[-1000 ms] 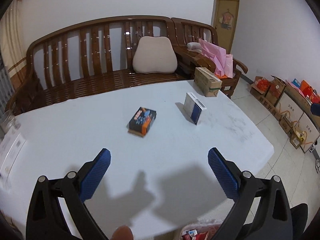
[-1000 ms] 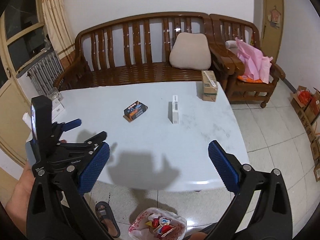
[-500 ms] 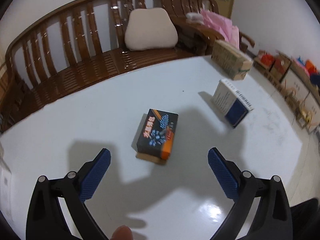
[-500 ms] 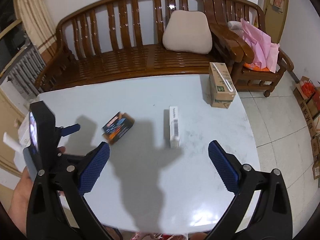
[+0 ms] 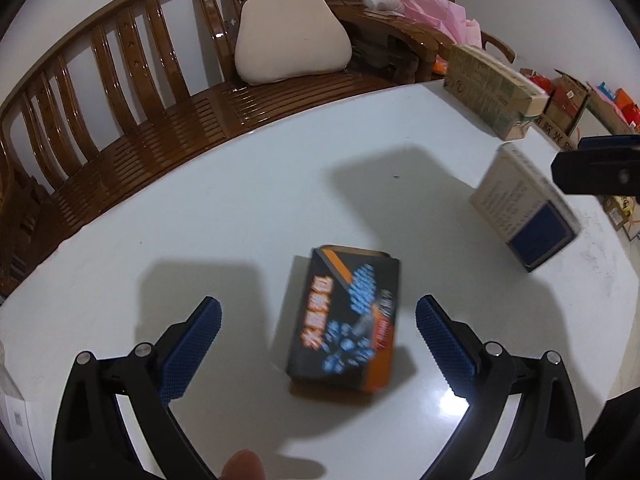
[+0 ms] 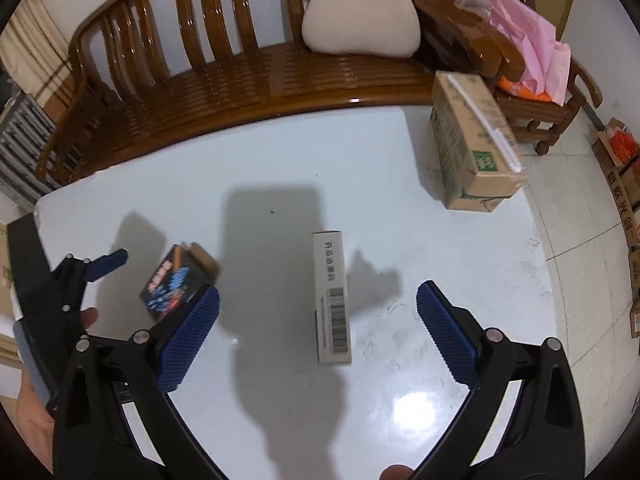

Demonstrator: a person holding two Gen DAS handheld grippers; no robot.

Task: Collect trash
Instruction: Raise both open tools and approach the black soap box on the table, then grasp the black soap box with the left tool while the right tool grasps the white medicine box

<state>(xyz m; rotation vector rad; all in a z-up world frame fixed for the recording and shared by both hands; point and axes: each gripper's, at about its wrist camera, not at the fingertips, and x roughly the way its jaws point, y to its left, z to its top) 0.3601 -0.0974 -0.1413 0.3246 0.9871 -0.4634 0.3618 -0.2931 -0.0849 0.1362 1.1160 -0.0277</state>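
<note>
A black, orange and blue box (image 5: 346,322) lies on the white table (image 5: 240,220), between the open fingers of my left gripper (image 5: 318,320), which hovers over it. It also shows in the right wrist view (image 6: 170,282). A white and blue box (image 6: 333,298) stands on its edge between the open fingers of my right gripper (image 6: 318,318). It shows in the left wrist view (image 5: 520,216) at the right. Both grippers are open and empty.
A tan cardboard box (image 6: 470,148) sits at the table's far right corner. A wooden bench (image 6: 240,60) with a beige cushion (image 6: 360,12) runs behind the table. A wooden chair with pink paper (image 6: 528,40) stands at the right. Cartons (image 6: 624,184) line the floor.
Both grippers have moved forward and down over the table. The black box now lies between my left fingers and the white box between my right fingers. The trash bag on the floor has left view.
</note>
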